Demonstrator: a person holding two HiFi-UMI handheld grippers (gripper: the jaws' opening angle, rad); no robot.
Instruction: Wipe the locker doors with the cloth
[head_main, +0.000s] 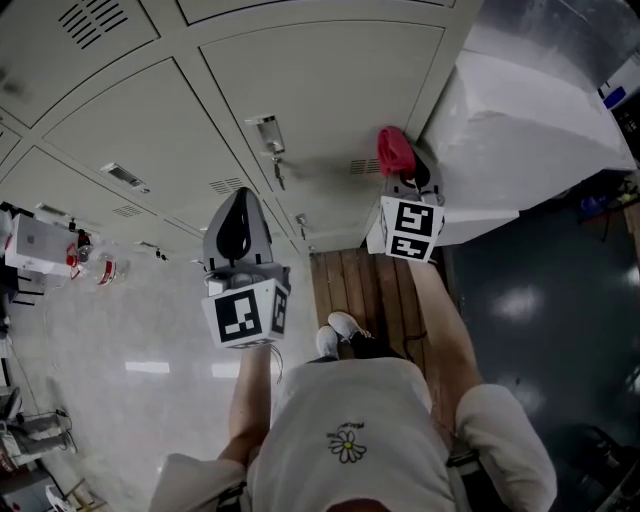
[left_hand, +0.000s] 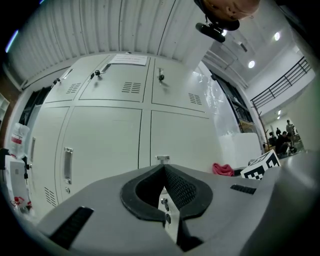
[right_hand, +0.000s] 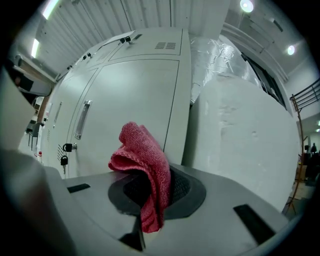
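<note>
Grey locker doors (head_main: 330, 90) fill the wall ahead of me. A red cloth (head_main: 394, 150) is pinched in my right gripper (head_main: 405, 172), which is held up near the right edge of the lockers. In the right gripper view the cloth (right_hand: 142, 160) bunches above the shut jaws and hangs down between them, just short of a door (right_hand: 130, 110). My left gripper (head_main: 240, 205) is lower and to the left, shut with nothing in it. It points at a door (left_hand: 105, 145) without touching it. In the left gripper view the jaws meet in a closed seam (left_hand: 162, 172).
A large white wrapped block (head_main: 520, 130) stands against the lockers' right side. Door latches (head_main: 268, 135) and a padlock with keys (right_hand: 65, 160) stick out from the doors. I stand on wooden planks (head_main: 350, 290). A box and bottles (head_main: 40, 245) sit at far left.
</note>
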